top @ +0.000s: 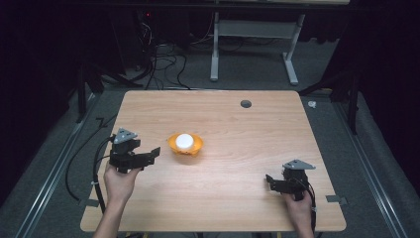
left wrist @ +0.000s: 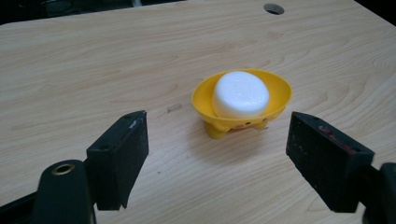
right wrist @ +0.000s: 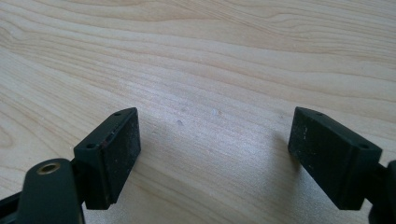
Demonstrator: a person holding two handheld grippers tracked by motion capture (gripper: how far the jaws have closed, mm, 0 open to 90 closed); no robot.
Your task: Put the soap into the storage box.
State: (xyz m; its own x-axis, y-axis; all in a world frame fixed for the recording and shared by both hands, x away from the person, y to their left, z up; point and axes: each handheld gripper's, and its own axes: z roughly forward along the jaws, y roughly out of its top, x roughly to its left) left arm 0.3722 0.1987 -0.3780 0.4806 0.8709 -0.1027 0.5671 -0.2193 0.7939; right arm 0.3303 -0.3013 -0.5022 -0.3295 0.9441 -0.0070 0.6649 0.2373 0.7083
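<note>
Facing the yellow bowl (left wrist: 242,103), the left gripper (left wrist: 217,154) has its jaws spread wide with nothing between them. The bowl sits near the middle of the table (top: 237,148) with a white foam puck (left wrist: 240,93) inside. Both look light; the thin plastic rim seems slippery and could tip, so pinching the puck's sides looks safer. The right gripper (top: 271,184) rests open, well apart.

The bench (top: 237,178) is showing pale wood with wavy brown grain and a dark grey round hole (top: 245,103), the bowl (left wrist: 279,88) is glowing yellow-orange around a plain white puck (left wrist: 241,93), and both tongs, left (left wrist: 215,151) and right (right wrist: 215,154), are showing matt black.
</note>
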